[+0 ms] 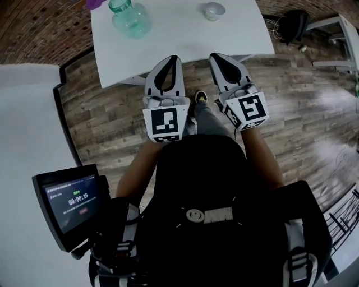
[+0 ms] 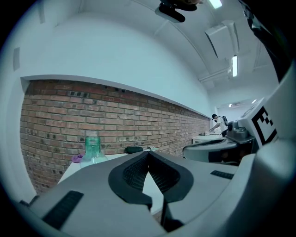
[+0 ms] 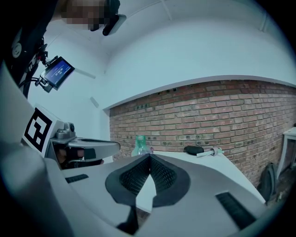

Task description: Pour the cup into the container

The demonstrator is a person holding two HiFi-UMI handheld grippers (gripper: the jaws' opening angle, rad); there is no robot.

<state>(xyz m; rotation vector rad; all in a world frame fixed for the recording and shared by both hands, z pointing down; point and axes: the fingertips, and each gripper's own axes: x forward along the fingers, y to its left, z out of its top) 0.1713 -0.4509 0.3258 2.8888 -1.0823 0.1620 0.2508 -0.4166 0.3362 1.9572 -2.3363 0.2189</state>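
A green glass container [image 1: 130,18] stands on the white table [image 1: 179,39] at its far left. A small pale cup [image 1: 213,10] sits further right on the same table. My left gripper [image 1: 175,58] and right gripper [image 1: 213,56] hover side by side over the table's near edge. Both are shut with nothing between their jaws, and both stop short of the cup and the container. The left gripper view shows its tips [image 2: 149,152] meeting, with the container [image 2: 92,149] beyond at the left. In the right gripper view the tips [image 3: 149,156] also touch, and the container [image 3: 140,144] rises just behind them.
A purple object [image 1: 94,3] lies at the table's far left corner. A black item [image 3: 196,150] and a white pen-like thing [image 3: 212,151] lie at the table's back by the brick wall. A black bag [image 1: 291,25] rests on the wooden floor at the right. A timer screen [image 1: 70,204] hangs at my left.
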